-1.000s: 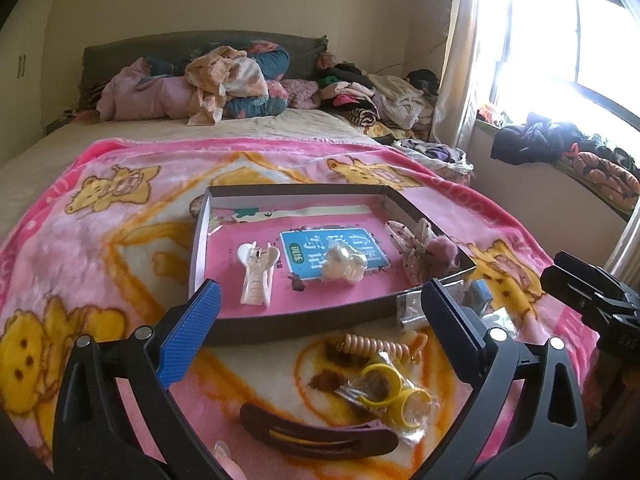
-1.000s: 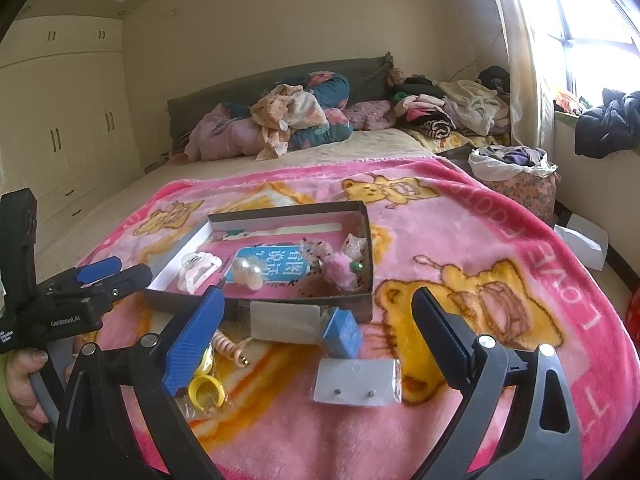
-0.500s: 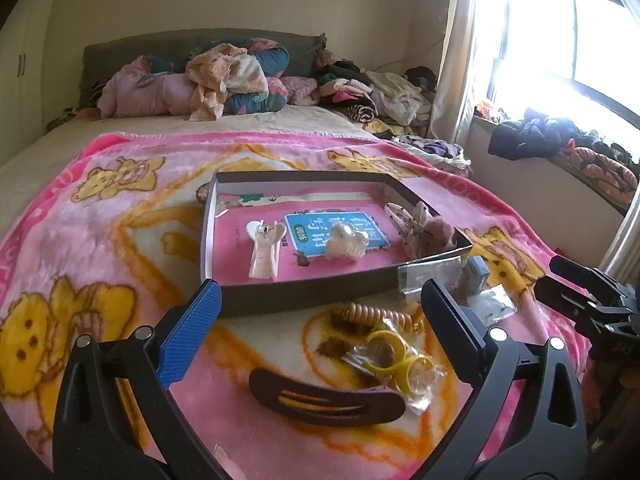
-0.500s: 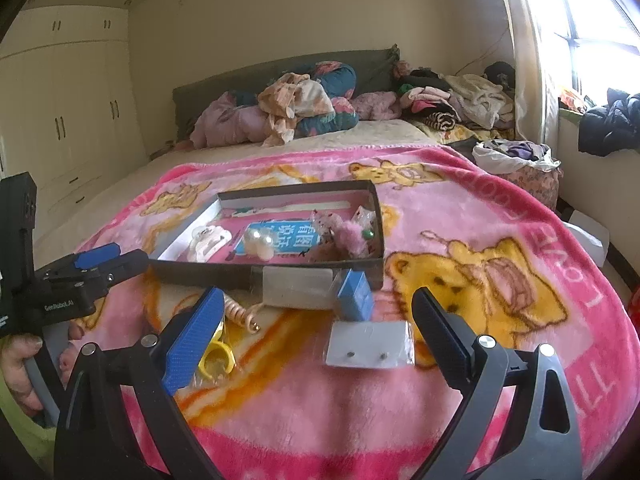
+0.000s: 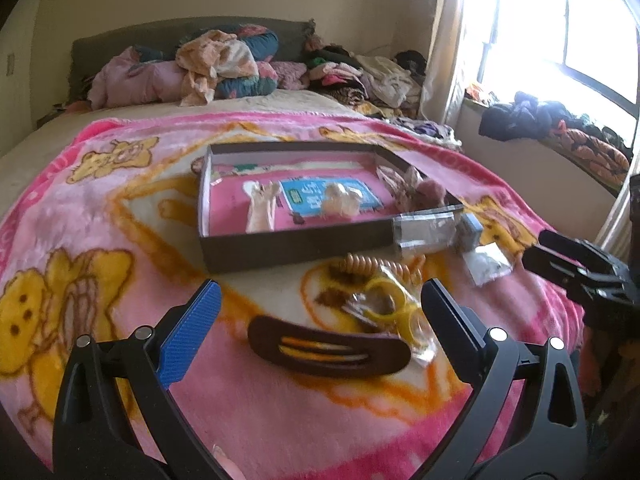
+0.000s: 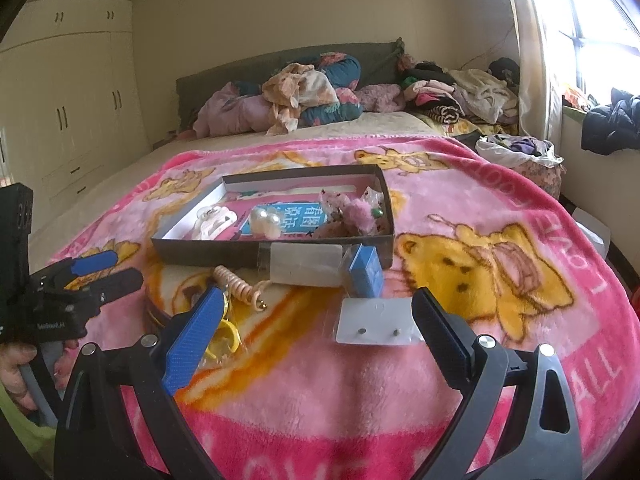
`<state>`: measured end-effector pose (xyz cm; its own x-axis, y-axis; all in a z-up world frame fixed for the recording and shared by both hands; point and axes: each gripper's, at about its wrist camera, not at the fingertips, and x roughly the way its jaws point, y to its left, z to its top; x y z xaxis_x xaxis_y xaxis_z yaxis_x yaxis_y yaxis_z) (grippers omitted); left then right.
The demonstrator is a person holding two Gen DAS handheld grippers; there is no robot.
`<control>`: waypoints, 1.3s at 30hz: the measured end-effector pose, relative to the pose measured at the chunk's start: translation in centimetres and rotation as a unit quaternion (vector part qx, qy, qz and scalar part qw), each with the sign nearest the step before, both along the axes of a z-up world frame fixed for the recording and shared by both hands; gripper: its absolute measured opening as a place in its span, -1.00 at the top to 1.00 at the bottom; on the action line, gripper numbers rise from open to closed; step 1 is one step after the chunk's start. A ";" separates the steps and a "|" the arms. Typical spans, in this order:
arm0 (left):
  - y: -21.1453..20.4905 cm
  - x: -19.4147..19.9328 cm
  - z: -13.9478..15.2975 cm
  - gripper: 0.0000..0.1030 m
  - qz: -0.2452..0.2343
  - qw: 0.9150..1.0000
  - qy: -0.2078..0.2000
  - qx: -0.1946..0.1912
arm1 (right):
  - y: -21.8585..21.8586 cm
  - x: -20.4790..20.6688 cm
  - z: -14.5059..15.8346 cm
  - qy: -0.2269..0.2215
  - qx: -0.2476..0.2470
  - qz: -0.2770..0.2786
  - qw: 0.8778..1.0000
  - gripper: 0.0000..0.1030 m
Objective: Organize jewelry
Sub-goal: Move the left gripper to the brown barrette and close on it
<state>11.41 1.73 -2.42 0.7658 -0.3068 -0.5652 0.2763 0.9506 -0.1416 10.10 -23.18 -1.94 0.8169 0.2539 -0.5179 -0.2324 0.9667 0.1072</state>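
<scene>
Left gripper (image 5: 316, 314) and right gripper (image 6: 316, 320) both gape wide, empty, hovering side by side

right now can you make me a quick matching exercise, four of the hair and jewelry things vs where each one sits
Things:
1. brown hair clip
2. white claw clip
3. earring card
4. blue box

Places:
A. inside the tray
B. on the blanket, between the right gripper fingers
C. against the tray's near wall
D. on the blanket, between the left gripper fingers

Pairs: 1-D, 2-A, 3-B, 4-C
</scene>
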 end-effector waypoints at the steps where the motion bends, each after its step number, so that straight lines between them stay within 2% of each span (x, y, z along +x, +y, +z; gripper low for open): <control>1: -0.1 -0.2 -0.2 -0.77 -0.004 1.000 0.002 0.003 | 0.0 0.0 -0.1 0.000 0.000 -0.001 1.000 -0.79; 12: -1.4 -1.2 -2.6 -0.77 -0.040 0.998 0.028 0.035 | -0.8 0.1 -0.8 0.008 0.009 -0.013 1.000 -0.79; 21: -3.5 -1.5 -3.6 -0.76 -0.034 0.996 0.037 0.067 | -1.5 0.4 -1.1 0.014 0.019 -0.024 0.999 -0.79; 25: -4.6 -1.3 -4.4 -0.64 -0.018 0.994 0.039 0.096 | -1.6 0.4 -1.2 0.015 0.021 -0.025 0.999 -0.79; 29: -4.6 -0.8 -4.4 -0.53 0.000 0.994 0.034 0.106 | -1.9 0.7 -1.4 0.018 0.024 -0.027 0.999 -0.79; 35: -3.7 0.0 -4.1 -0.43 0.001 0.996 0.035 0.084 | -1.9 1.3 -1.8 0.025 0.029 -0.029 0.999 -0.79; 39: -3.7 -0.1 -3.6 -0.12 -0.012 0.996 0.025 0.084 | -2.0 1.4 -1.8 0.027 0.030 -0.029 0.999 -0.79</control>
<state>11.35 -1.98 -6.03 0.7285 -0.2221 -0.6480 0.2956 0.9553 0.0048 11.47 -25.14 -3.78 0.8030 0.2381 -0.5464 -0.1682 0.9700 0.1755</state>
